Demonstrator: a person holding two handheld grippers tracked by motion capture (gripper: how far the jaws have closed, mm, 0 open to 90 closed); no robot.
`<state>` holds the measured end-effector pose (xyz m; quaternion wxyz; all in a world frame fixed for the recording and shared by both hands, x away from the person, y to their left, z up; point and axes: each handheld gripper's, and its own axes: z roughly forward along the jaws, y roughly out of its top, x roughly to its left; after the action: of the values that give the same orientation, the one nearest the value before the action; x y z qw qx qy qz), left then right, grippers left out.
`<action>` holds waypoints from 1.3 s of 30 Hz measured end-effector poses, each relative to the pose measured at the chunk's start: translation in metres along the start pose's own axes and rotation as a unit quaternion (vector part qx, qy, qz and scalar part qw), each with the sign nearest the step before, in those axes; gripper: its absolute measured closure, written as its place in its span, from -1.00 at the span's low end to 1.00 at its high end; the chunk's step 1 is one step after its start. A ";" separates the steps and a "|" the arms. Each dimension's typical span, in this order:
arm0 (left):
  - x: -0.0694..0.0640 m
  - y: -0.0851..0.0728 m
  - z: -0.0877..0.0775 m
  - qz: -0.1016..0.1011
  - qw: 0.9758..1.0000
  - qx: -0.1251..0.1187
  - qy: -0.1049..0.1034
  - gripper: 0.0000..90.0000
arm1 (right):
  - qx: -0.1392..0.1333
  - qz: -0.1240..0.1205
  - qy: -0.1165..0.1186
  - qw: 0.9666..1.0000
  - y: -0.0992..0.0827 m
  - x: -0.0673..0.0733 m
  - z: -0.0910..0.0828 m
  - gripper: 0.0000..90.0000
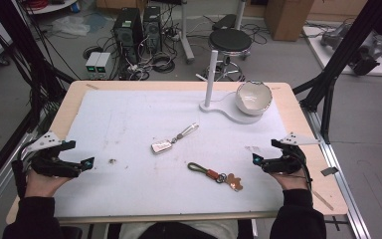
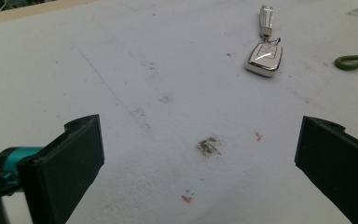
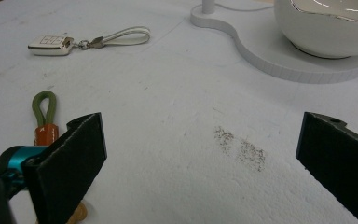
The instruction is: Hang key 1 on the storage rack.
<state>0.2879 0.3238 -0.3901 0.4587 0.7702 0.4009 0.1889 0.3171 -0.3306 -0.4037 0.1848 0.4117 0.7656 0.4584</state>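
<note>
From above, we see a wooden bench (image 1: 69, 94) covered by a white mat, with the left claw (image 1: 85, 164) resting near its left edge and the right claw (image 1: 256, 160) near its right edge, each held in a hand in a dark sleeve. Between them lie a white car key fob with a pale strap (image 1: 162, 146) and, nearer us, an olive-green cord keychain with an orange band and a tan charm (image 1: 214, 175). At the far right a white bowl with a wavy rim (image 1: 253, 97) sits on a white stand with an upright post (image 1: 210, 79). Along the left claw, we find its jaws spread wide over a dark smudge (image 2: 208, 145), gripping nothing, the fob (image 2: 264, 58) well ahead. Along the right claw, its jaws are likewise spread and empty, the green keychain (image 3: 44, 116) just beside one jaw, the bowl (image 3: 328, 25) beyond.
</note>
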 end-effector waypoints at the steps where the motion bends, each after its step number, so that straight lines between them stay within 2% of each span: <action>1: 0.000 0.000 0.001 -0.002 1.000 0.000 0.001 -0.96 | 0.000 0.002 0.002 1.000 0.000 0.000 0.000 -0.99; 7: 0.001 -0.004 0.002 -0.010 1.000 0.005 -0.010 -0.96 | -0.001 0.003 0.000 1.000 0.001 0.000 0.000 -0.99; 22: 0.001 -0.004 0.003 -0.006 1.000 0.000 -0.006 -0.96 | 0.003 0.000 0.005 1.000 0.003 0.003 0.004 -0.99; 32: 0.002 -0.004 0.003 -0.006 1.000 0.001 -0.008 -0.96 | 0.021 -0.021 0.026 0.999 0.009 0.018 0.019 -0.99; 39: 0.002 -0.006 0.005 -0.008 1.000 0.009 -0.018 -0.96 | 0.043 -0.043 0.044 0.997 0.014 0.032 0.033 -0.99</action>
<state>0.2903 0.3240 -0.3979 0.4604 0.7744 0.4004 0.1673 0.3264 -0.2833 -0.4053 0.1530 0.3653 0.8089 0.4345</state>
